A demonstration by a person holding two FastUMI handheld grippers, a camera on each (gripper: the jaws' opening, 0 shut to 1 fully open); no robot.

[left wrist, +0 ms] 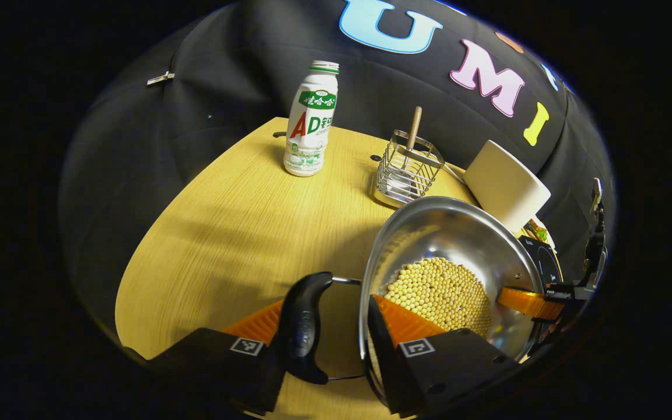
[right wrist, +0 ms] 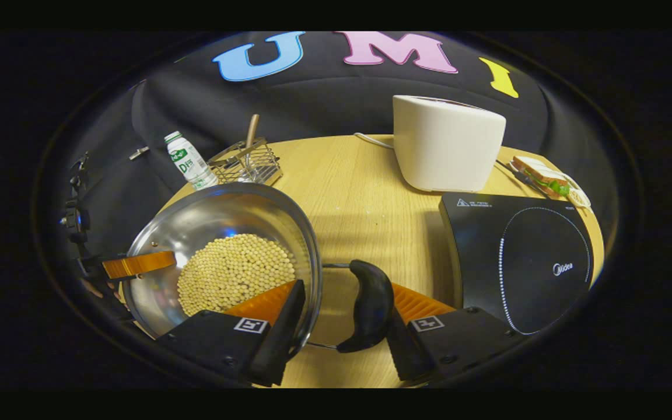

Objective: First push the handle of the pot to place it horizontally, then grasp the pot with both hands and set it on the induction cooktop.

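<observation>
A steel pot (left wrist: 458,233) (right wrist: 225,216) holding pale beans hangs tilted between both grippers. My left gripper (left wrist: 327,303) is shut across one side: one finger lies against the outside of the black handle (left wrist: 304,326), the other inside the pot wall. My right gripper (right wrist: 347,286) clamps the opposite side the same way, with its black handle (right wrist: 371,303) against the outer finger. Each gripper also shows at the pot's far rim in the other's view. The black induction cooktop (right wrist: 522,262) (left wrist: 540,256) lies to the right of the pot.
A white toaster (right wrist: 447,143) (left wrist: 505,184) stands behind the cooktop, with a sandwich on a plate (right wrist: 546,178) beside it. A white bottle (left wrist: 311,119) (right wrist: 190,160) and a wire basket (left wrist: 406,172) (right wrist: 248,160) holding a wooden stick stand at the back of the wooden table (left wrist: 225,233).
</observation>
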